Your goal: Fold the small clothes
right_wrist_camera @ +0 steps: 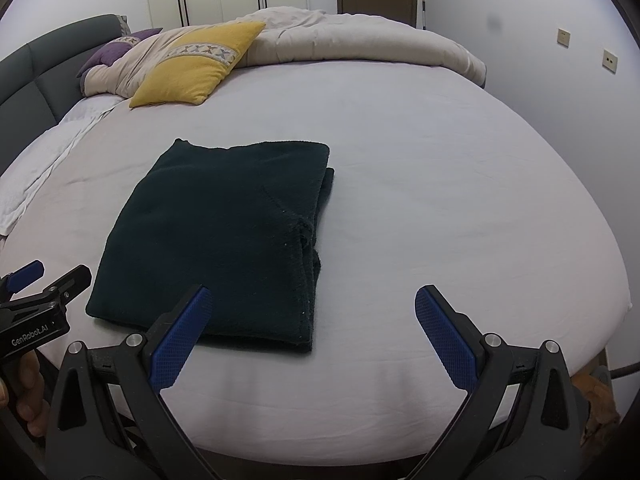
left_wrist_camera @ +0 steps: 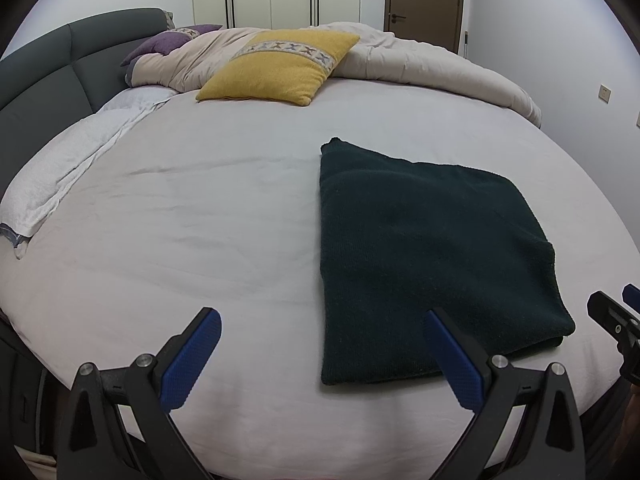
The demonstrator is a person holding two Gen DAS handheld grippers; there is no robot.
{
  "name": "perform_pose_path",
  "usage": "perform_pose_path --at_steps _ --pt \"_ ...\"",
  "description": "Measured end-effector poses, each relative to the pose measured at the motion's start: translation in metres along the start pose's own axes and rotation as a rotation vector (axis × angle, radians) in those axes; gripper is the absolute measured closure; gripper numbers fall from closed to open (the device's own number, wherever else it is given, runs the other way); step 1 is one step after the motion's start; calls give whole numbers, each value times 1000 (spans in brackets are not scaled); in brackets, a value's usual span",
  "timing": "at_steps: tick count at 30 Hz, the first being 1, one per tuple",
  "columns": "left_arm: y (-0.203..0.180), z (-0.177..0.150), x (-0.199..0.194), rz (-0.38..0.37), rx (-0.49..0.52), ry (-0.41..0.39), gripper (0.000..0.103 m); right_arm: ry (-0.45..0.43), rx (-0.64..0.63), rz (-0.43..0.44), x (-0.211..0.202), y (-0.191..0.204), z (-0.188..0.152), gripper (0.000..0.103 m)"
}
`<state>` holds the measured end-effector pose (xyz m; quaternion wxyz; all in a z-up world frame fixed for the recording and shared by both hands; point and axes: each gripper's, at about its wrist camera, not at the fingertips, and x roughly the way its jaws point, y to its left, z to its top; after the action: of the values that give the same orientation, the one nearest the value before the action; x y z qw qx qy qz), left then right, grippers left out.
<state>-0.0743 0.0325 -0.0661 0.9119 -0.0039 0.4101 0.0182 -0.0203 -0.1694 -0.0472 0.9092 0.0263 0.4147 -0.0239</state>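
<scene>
A dark green knitted garment (left_wrist_camera: 432, 264) lies folded into a flat rectangle on the pale bed sheet (left_wrist_camera: 180, 216). It also shows in the right wrist view (right_wrist_camera: 216, 240), with stacked layers along its right edge. My left gripper (left_wrist_camera: 322, 318) is open and empty above the near edge of the bed, its right finger over the garment's near left corner. My right gripper (right_wrist_camera: 312, 296) is open and empty, its left finger over the garment's near right corner. Each gripper shows at the edge of the other's view: the right one (left_wrist_camera: 616, 312) and the left one (right_wrist_camera: 44, 276).
A yellow cushion (left_wrist_camera: 280, 66) and a rumpled beige duvet (left_wrist_camera: 420, 60) lie at the far side of the bed. A white towel (left_wrist_camera: 60, 172) lies along the left by the dark headboard (left_wrist_camera: 44, 64). A wall (right_wrist_camera: 560, 100) stands to the right.
</scene>
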Motion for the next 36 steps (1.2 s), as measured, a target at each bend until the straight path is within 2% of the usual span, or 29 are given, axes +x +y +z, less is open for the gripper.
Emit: perform_pose_path --at_steps 36 --pt "-2 -1 0 -1 1 5 0 3 -2 2 -1 -1 -2 0"
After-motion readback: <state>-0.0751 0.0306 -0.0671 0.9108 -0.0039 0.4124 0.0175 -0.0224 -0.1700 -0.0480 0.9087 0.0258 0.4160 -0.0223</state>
